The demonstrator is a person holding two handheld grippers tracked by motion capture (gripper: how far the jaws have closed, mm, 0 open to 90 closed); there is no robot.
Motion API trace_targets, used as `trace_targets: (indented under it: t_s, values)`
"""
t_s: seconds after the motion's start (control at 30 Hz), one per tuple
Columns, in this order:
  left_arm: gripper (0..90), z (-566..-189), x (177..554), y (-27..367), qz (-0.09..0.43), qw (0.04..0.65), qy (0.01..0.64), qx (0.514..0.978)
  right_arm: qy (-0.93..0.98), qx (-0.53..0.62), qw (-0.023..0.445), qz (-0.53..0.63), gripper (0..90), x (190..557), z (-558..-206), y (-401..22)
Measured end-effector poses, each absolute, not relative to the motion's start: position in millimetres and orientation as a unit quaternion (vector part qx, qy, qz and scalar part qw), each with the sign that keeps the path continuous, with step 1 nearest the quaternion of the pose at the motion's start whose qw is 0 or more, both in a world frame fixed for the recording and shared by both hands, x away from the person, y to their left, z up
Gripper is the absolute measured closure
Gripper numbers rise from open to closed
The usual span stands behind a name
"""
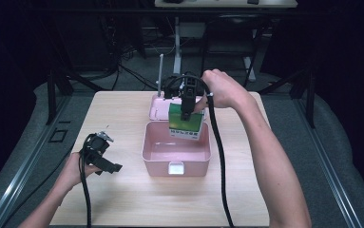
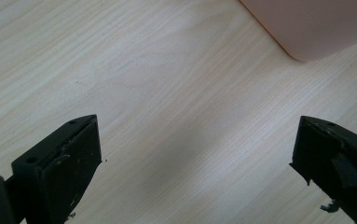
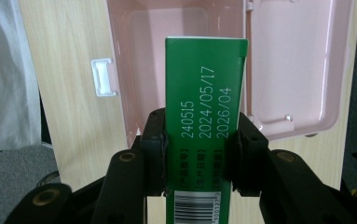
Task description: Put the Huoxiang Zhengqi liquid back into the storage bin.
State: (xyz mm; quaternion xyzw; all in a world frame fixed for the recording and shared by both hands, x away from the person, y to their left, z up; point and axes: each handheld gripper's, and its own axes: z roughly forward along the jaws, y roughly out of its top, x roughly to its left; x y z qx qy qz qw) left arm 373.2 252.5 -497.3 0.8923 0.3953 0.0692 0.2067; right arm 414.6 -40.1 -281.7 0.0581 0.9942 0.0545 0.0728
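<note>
At nine o'clock of the pink box (image 1: 176,151), the left claw (image 1: 104,153) is held low over the worktop (image 1: 122,199), its jaws spread and nothing between them. The lid (hinged back at twelve o'clock) is already open, and the box interior appears bare. The green carton (image 1: 185,121) is clenched by the right claw (image 1: 186,114) above the box's far rim. The pick-up is judged done; lowering, release and closing remain.

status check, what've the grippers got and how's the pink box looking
Right gripper shut on green carton, over open pink box. Left gripper open, empty, above bare table. Box looks empty, lid open, nothing in the way.
</note>
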Motion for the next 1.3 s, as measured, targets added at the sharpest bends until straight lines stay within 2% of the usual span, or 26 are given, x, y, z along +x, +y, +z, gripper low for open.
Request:
trace_targets:
  t_s: [0.43,1.3]
  values:
    - [0.8,-498.4,374.1,254.5,0.068,0.211,0.397,0.891,0.996,0.043,0.067,0.048,63.0,411.4,-305.4,-27.1]
    - [0.7,-501.5,372.9,253.5,0.067,0.211,0.394,0.892,0.997,0.047,0.053,0.029,63.0,408.2,-358.8,-33.7]
